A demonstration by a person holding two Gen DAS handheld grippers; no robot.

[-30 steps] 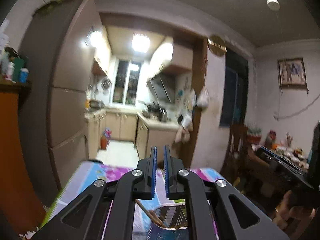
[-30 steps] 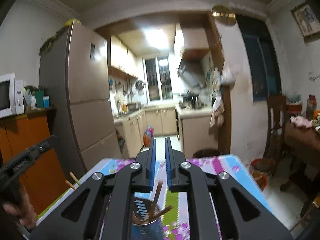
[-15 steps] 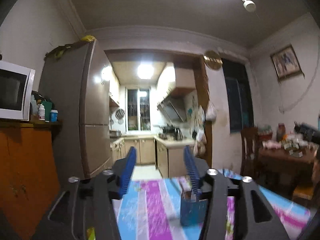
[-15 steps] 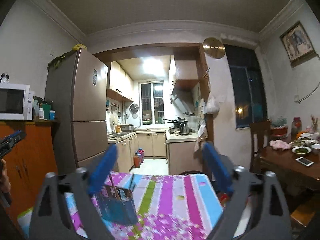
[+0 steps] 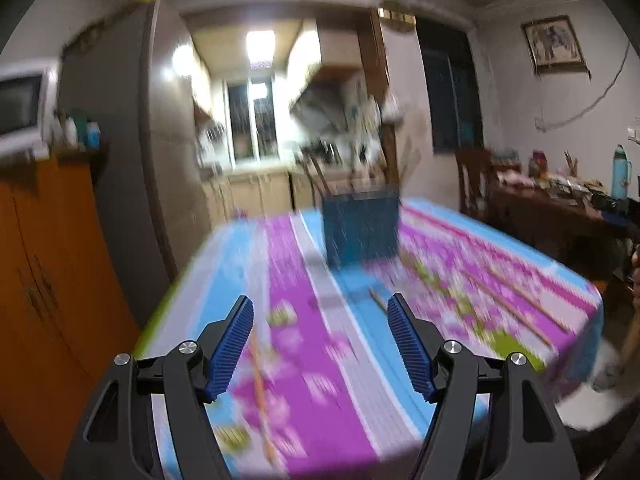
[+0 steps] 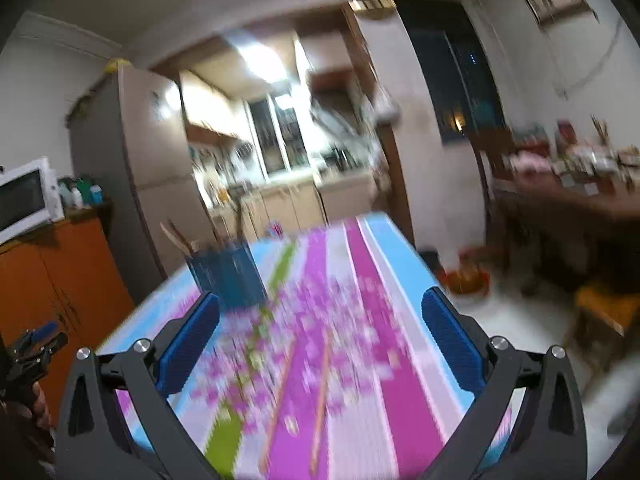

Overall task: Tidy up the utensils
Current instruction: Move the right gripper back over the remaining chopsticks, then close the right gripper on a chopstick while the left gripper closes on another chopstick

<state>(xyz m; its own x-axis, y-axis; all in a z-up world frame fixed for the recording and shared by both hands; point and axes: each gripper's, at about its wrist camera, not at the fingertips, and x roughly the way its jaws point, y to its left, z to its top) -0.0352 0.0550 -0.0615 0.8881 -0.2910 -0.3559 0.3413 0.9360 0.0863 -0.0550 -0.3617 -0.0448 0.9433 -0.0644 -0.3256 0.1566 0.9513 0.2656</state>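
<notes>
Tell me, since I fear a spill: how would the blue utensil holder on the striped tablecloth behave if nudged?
The blue utensil holder is taller than wide, and the chopsticks lean out above its rim, so it probably tips readily if pushed high. It looks perforated, so likely light. The tablecloth looks smooth, so a low push may slide it.

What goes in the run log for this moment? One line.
left gripper: opening, empty | right gripper: open, empty | holder: upright on table | chopsticks: loose
</notes>
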